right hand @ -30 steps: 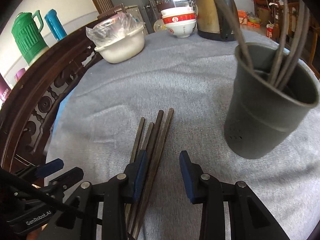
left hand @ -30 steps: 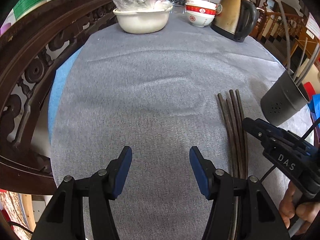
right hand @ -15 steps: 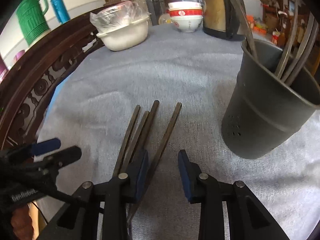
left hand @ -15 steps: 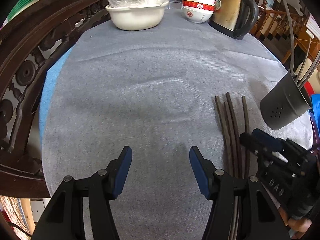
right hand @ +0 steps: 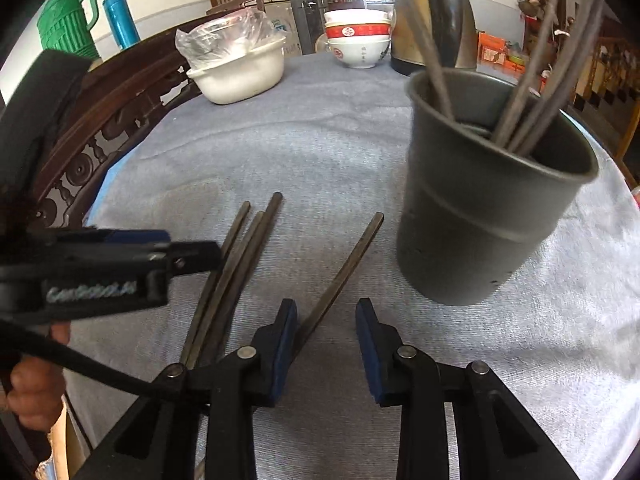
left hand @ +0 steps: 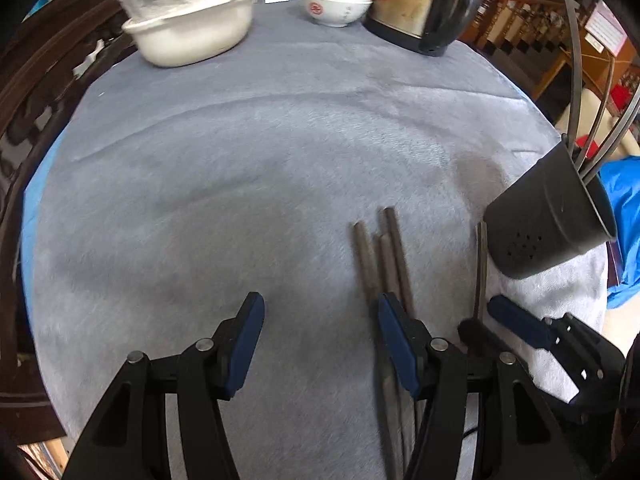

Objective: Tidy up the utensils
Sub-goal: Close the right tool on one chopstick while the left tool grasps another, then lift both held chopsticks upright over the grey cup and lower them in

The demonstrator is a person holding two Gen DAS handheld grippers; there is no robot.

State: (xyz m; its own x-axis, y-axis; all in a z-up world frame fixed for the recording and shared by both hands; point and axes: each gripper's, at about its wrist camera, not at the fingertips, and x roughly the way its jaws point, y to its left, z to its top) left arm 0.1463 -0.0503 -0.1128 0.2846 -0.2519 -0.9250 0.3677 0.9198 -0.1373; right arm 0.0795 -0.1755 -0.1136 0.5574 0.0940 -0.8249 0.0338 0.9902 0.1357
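Note:
Several dark chopsticks lie on the grey cloth. Three lie bunched together (right hand: 236,256) (left hand: 390,256). One chopstick (right hand: 344,268) (left hand: 480,268) lies apart, angled toward the dark holder cup (right hand: 488,208) (left hand: 548,224), which holds several more sticks. My right gripper (right hand: 326,320) is open just above the cloth, with the lone chopstick running under its left pad. It shows in the left wrist view (left hand: 496,320) too. My left gripper (left hand: 318,320) is open and empty, its right finger over the bunched chopsticks. It shows in the right wrist view (right hand: 192,250), over the bunch.
At the table's far side stand a white basin with a bagged glass bowl (left hand: 192,28), stacked red-and-white bowls (left hand: 338,0) and a brass kettle (left hand: 420,4). A carved dark wooden chair back (right hand: 100,132) runs along the left edge. Blue fabric (left hand: 624,232) lies at the right.
One chopstick has slid away from the bunch toward the cup. The right gripper moved right so that stick lies by its left pad. The left gripper shifted right, over the bunch.

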